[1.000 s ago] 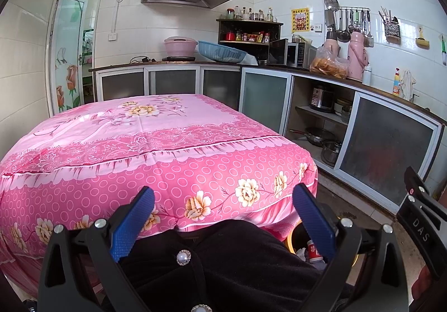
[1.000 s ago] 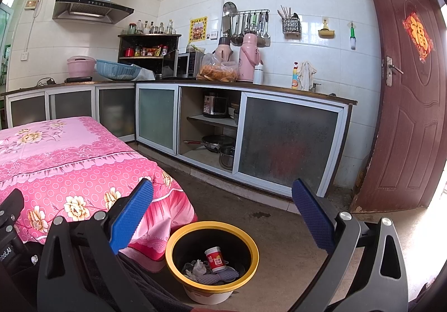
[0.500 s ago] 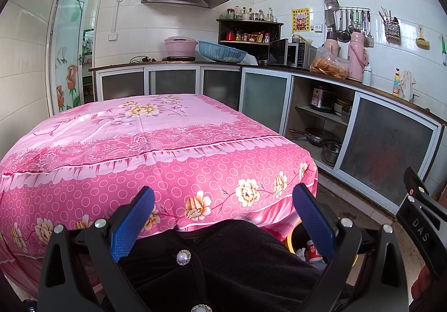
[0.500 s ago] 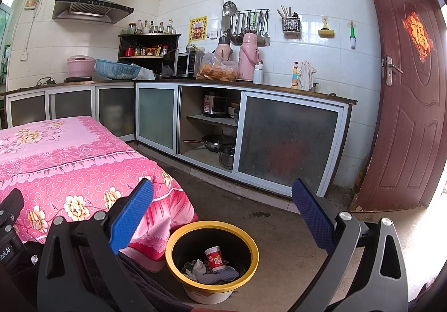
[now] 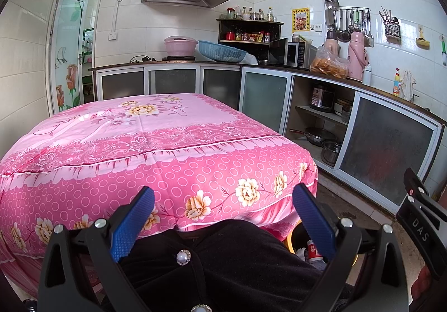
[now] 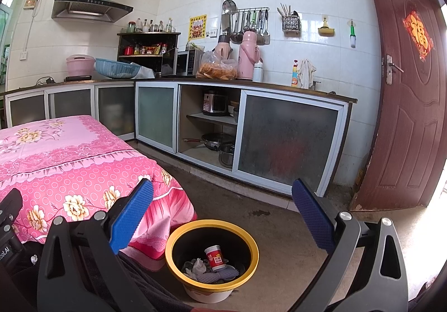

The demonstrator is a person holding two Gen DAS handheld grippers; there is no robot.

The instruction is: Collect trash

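Two claws, each with two blue pads spread wide and gripping nothing, hover by one yellow-rimmed trash bin (image 6: 212,254) on the kitchen floor. The right claw (image 6: 222,215) hangs directly above the bin, which holds one red-and-white cup (image 6: 215,257) standing among crumpled paper and cloth scraps. The left claw (image 5: 223,221) faces the pink floral cloth on the counter (image 5: 145,138), left of the bin; the person's black garment (image 5: 223,264) lies below it.
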